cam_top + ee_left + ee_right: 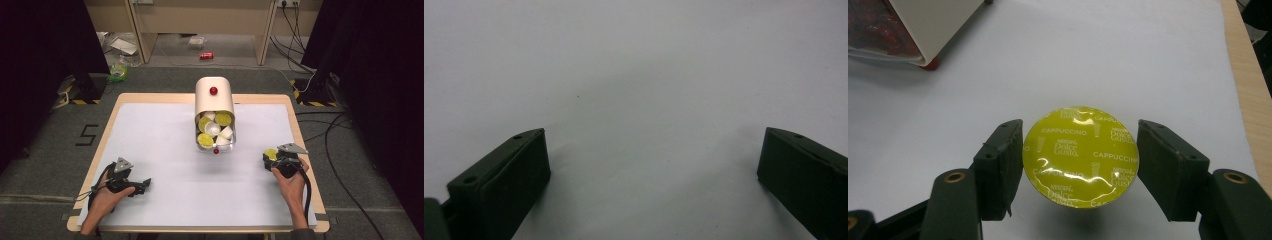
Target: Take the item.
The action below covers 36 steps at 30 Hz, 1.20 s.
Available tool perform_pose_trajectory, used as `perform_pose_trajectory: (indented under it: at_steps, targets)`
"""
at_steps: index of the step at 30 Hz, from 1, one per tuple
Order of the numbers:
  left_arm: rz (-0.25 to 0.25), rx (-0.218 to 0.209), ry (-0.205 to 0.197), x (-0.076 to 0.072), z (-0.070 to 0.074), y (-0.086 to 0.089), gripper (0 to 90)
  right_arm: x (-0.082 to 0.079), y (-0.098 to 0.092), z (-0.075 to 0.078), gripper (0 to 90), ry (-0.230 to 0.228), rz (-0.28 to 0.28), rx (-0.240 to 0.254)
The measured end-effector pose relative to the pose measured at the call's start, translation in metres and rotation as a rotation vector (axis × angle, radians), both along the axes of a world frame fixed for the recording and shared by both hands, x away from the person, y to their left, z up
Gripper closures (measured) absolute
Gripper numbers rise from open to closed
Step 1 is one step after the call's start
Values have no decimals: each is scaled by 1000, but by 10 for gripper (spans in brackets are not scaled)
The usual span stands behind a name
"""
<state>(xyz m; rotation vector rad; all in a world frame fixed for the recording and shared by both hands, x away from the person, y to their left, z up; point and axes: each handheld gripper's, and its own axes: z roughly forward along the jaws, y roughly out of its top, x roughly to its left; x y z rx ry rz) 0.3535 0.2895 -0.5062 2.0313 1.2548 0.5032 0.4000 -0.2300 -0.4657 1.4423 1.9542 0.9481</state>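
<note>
Black tongs (270, 159), seemingly grey-plated

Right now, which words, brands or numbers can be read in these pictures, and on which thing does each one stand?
"CAPPUCCINO", repeated, on the capsule's yellow foil lid.
"NESCAFÉ Dolce Gusto", repeated, on the same lid; the small first word is hard to read.
"5", in black, on the floor left of the table.
Red can on the floor: too small to read.

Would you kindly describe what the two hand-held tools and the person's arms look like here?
Both tools are black. The left tool and the right tool each carry a grey three-cornered plate on top and trail a black cable. Close up, their jaws are blocky black pads with small screw holes. The forearms are bare, with a dark sleeve edge at the right arm.
</note>
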Motion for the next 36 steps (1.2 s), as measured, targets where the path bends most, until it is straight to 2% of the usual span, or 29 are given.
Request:
perform_pose_trajectory:
  at_steps: [17, 20, 26, 31, 36]
  targets:
    - [0, -1, 0, 0, 0, 0, 0, 1, 0, -6, 373, 35, 13, 14]
    - [0, 0, 0, 0, 0, 0, 0, 1, -1, -5, 348, 41, 22, 22]
    - [0, -1, 0, 0, 0, 0, 0, -1, 0, 4, 286, 2, 21, 46]
    - [0, 0, 0, 0, 0, 0, 0, -4, 3, 12, 275, -38, 34, 61]
    - [0, -1, 0, 0, 0, 0, 0, -5, 5, 16, 273, -57, 40, 70]
